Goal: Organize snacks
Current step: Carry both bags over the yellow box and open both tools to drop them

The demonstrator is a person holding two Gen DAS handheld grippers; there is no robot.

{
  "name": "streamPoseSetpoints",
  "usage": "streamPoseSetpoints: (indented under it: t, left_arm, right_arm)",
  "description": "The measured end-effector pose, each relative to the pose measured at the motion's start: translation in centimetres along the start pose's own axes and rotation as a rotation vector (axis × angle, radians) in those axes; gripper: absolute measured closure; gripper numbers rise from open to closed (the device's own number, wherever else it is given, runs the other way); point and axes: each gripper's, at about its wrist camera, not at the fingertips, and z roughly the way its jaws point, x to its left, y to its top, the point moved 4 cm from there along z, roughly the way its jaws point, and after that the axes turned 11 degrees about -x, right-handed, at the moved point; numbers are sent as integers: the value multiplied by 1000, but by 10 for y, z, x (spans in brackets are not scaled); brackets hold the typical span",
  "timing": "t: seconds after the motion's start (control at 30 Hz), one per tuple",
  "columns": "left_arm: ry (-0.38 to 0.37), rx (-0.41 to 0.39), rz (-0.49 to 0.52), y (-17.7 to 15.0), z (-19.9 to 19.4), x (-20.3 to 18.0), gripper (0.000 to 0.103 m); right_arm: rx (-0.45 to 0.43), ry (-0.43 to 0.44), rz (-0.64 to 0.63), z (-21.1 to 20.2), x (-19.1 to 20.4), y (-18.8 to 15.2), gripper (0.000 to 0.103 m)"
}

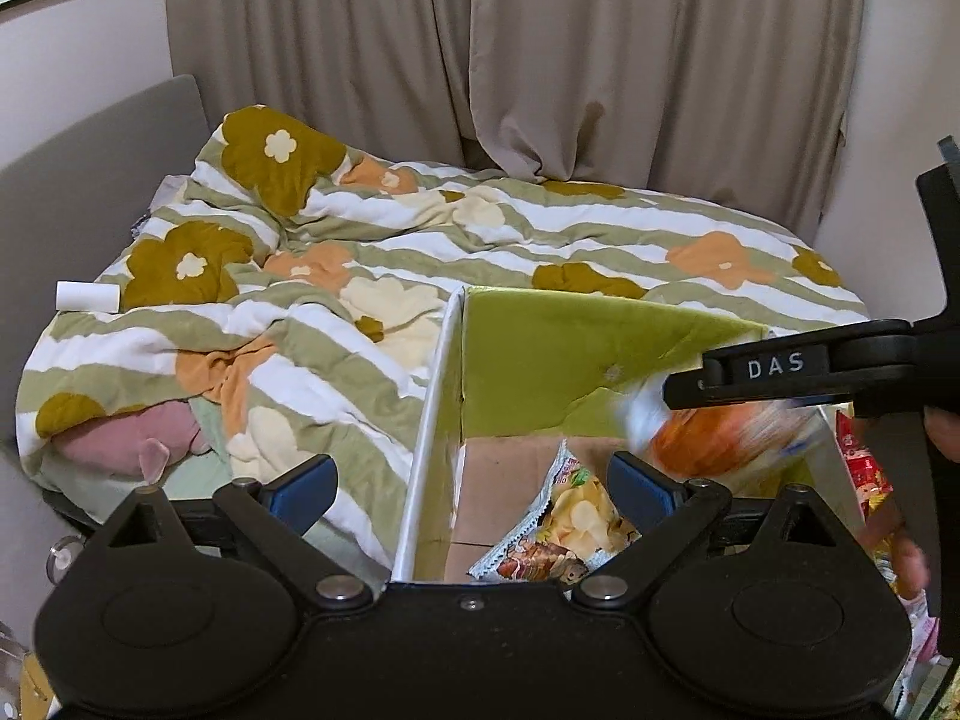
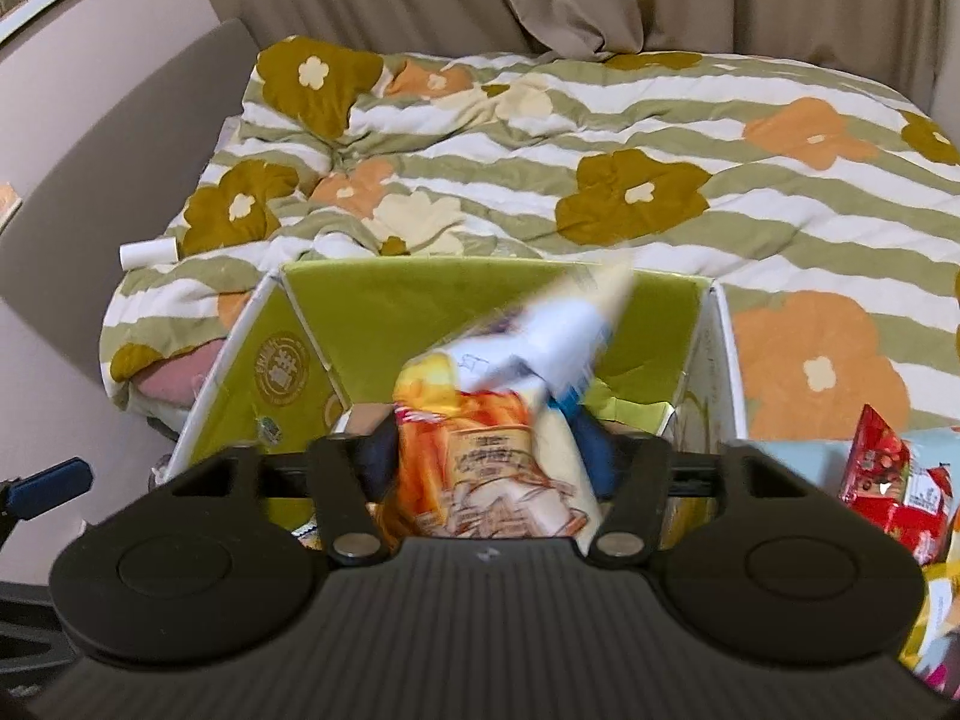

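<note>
A cardboard box with green inner walls (image 2: 372, 312) stands open on the bed. My right gripper (image 2: 486, 462) hovers over it, jaws apart, with an orange and white snack bag (image 2: 498, 420) between the fingers. The bag is motion-blurred while the fingers are sharp, so it looks loose. In the left wrist view the same bag (image 1: 708, 444) blurs under my right gripper (image 1: 780, 378), inside the box (image 1: 540, 348). My left gripper (image 1: 474, 486) is open and empty above the box's left wall. A chips bag (image 1: 576, 516) lies on the box floor.
Several red snack packs (image 2: 882, 468) are piled to the right of the box. A striped, flowered quilt (image 1: 420, 228) covers the bed, with a white roll (image 1: 87, 295) at its left edge. Curtains (image 1: 600, 60) hang behind, and a grey headboard (image 1: 90, 156) is on the left.
</note>
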Motion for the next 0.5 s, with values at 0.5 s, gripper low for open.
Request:
streamPoseSetpoints:
  t: [0.5]
  left_arm:
    - [13, -30, -3, 3, -23, -3, 5]
  right_arm:
    - [-78, -13, 23, -48, -8, -2, 0]
